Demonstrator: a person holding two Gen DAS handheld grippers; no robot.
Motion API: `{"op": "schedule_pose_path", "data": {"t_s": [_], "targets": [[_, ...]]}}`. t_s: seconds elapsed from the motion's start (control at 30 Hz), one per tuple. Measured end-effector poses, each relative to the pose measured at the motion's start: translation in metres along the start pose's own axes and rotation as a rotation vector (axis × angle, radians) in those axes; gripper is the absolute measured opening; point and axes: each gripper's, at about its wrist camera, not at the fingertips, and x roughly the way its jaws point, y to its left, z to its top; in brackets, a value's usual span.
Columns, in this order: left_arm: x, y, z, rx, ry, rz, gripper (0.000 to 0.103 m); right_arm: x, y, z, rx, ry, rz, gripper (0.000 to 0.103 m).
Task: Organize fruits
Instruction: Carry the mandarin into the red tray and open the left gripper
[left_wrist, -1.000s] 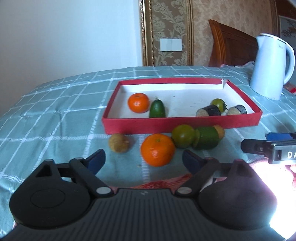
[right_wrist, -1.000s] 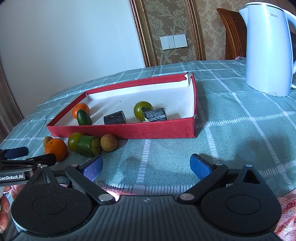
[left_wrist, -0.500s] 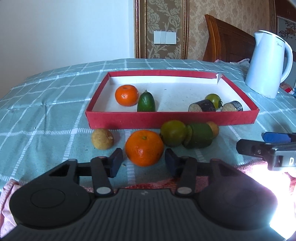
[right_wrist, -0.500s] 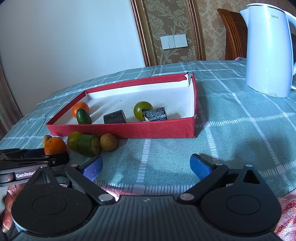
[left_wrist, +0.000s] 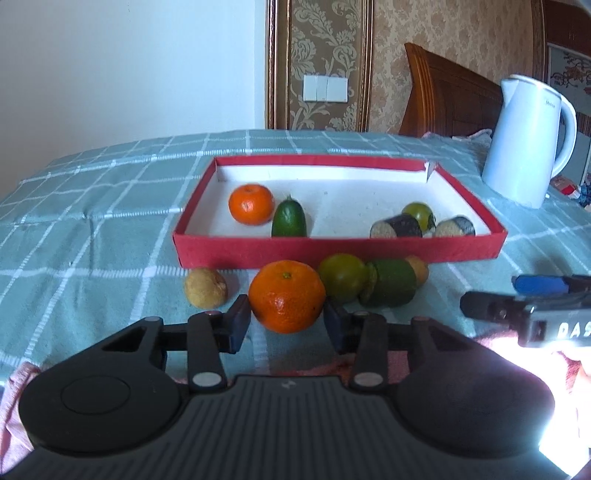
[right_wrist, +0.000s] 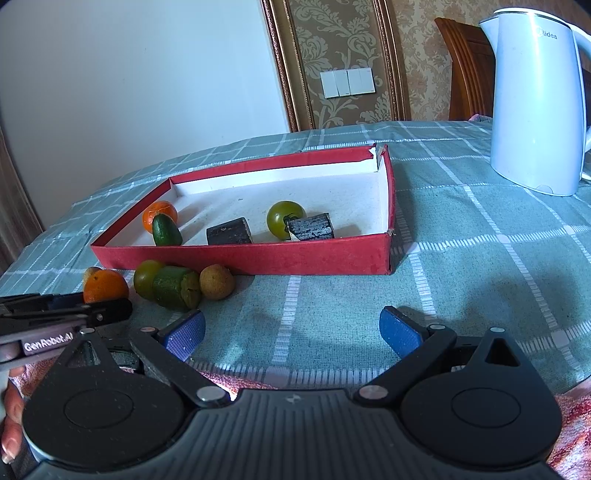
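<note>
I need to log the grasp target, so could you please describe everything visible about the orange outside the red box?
The orange is round, bright and dimpled, with a small green stem scar facing the camera. It sits on the checked cloth just before the red box, between the left claw fingers, which flank its sides closely. Contact cannot be confirmed. A green fruit sits close against its right.

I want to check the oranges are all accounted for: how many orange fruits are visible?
2. One orange lies inside the red tray, at its left end beside a green fruit. The other orange sits on the tablecloth between the left gripper fingers.
</note>
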Motion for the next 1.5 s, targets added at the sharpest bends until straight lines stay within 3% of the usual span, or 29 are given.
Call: {"op": "schedule_pose_path", "data": {"t_s": [0.37,0.83,1.23,1.27,1.4,1.5], "targets": [[0.009,0.019,0.045,-0.026,-0.059,0.028,0.040,0.000,0.000,0.000,-0.009,0.004,-0.005,0.102],[0.060,0.037,0.064,-0.080,0.058,0.031,0.040,0.001,0.003,0.000,-0.030,0.013,-0.019,0.102],[0.079,0.037,0.065,-0.060,0.085,0.055,0.040,0.002,0.004,0.000,-0.033,0.014,-0.022,0.102],[0.079,0.037,0.065,-0.059,0.084,0.056,0.042,0.002,0.004,0.000,-0.033,0.014,-0.022,0.102],[0.071,0.037,0.065,-0.051,0.056,0.064,0.072,0.002,0.004,0.000,-0.033,0.014,-0.022,0.102],[0.063,0.034,0.063,-0.034,0.040,0.061,0.077,0.002,0.004,0.000,-0.034,0.014,-0.023,0.102]]}}
